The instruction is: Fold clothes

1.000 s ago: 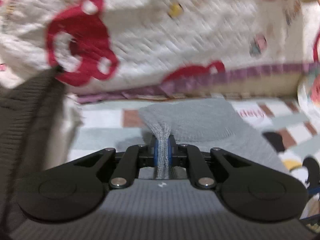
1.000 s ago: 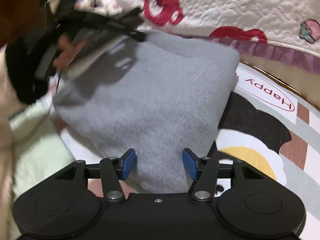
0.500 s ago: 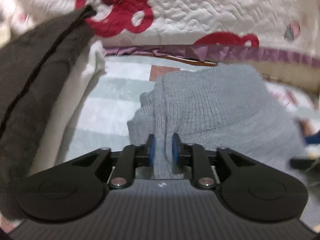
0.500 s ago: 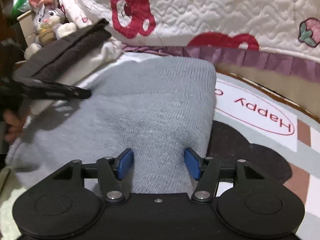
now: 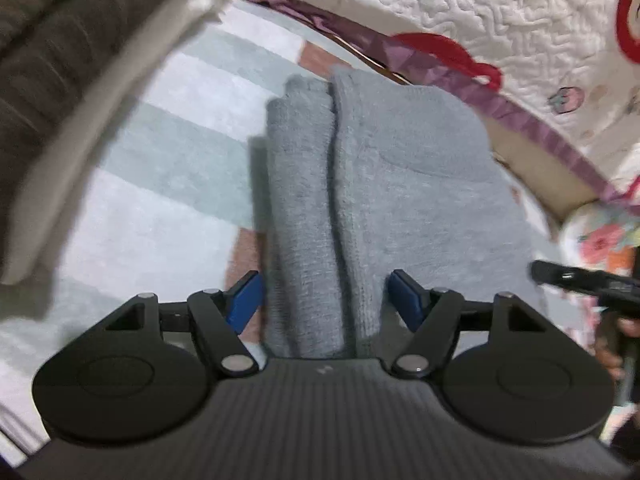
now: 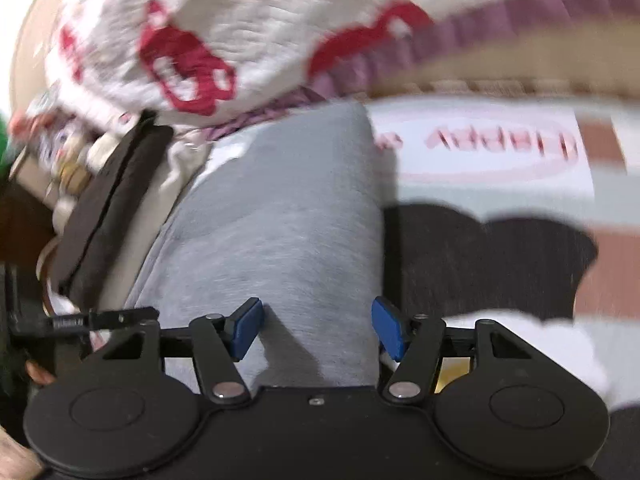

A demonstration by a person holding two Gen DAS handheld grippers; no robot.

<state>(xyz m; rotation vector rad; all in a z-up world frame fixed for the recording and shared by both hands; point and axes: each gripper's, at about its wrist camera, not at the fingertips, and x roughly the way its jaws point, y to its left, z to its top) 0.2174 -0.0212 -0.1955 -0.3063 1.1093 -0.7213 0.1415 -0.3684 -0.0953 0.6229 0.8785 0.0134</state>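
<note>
The grey sweater [image 5: 384, 208] lies folded on the rug [image 5: 168, 184], beside the quilt [image 5: 520, 32], and both the left gripper [image 5: 325, 295] and right gripper [image 6: 318, 330] hang over it with jaws spread, pinching nothing. Its left edge shows stacked layers that look loose, though the right view is blurred. Any low pass could snag a fold and drag it open.
</note>
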